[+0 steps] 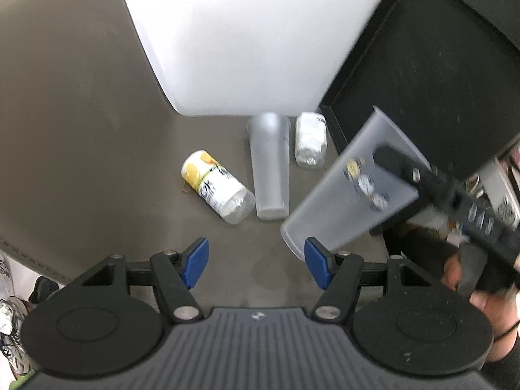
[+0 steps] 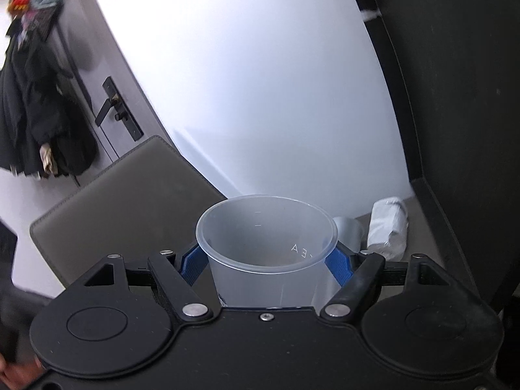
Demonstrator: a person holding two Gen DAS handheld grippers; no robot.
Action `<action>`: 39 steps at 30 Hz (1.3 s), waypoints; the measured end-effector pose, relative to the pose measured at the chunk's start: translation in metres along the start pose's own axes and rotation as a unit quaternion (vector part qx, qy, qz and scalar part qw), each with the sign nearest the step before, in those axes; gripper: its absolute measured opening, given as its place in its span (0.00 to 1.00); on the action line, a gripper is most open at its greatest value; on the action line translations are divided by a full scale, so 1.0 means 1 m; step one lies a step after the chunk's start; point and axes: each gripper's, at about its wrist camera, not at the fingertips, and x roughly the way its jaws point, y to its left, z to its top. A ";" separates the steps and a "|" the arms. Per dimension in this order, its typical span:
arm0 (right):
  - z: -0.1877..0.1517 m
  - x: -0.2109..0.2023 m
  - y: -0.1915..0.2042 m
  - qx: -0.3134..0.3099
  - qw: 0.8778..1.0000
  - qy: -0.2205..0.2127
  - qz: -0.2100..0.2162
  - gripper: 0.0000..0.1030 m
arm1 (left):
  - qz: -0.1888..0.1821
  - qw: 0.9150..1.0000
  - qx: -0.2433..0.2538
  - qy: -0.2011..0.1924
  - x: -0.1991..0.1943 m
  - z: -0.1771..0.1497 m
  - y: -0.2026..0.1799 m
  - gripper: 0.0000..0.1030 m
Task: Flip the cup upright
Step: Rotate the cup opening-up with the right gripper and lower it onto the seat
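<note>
My right gripper (image 2: 266, 265) is shut on a frosted plastic cup (image 2: 266, 247), its blue pads pressed on both sides and the open mouth facing away from the camera. In the left wrist view the same cup (image 1: 341, 195) hangs tilted in the air, held by the right gripper (image 1: 390, 165), mouth toward the lower left. My left gripper (image 1: 255, 263) is open and empty above the grey table (image 1: 97, 130), its right pad close to the held cup's rim. A second frosted cup (image 1: 269, 165) lies on its side on the table.
A yellow-and-white bottle (image 1: 216, 187) lies left of the lying cup and a clear white-labelled bottle (image 1: 310, 143) lies right of it. A black box (image 1: 422, 74) stands at the right and a white wall (image 1: 243, 39) behind. A door with black handle (image 2: 113, 110) shows at left.
</note>
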 end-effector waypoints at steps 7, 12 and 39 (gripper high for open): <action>-0.005 -0.005 0.018 -0.073 0.997 -0.013 -0.027 0.72 | 0.002 1.000 -0.011 -0.026 -0.011 0.019 0.002 0.62; -0.015 0.000 0.025 -0.107 0.993 -0.008 -0.046 0.72 | -0.020 0.999 -0.020 -0.042 -0.009 0.029 -0.004 0.62; -0.067 0.044 0.034 -0.180 0.973 0.115 -0.082 0.73 | -0.056 0.996 -0.053 0.039 0.089 0.014 -0.003 0.62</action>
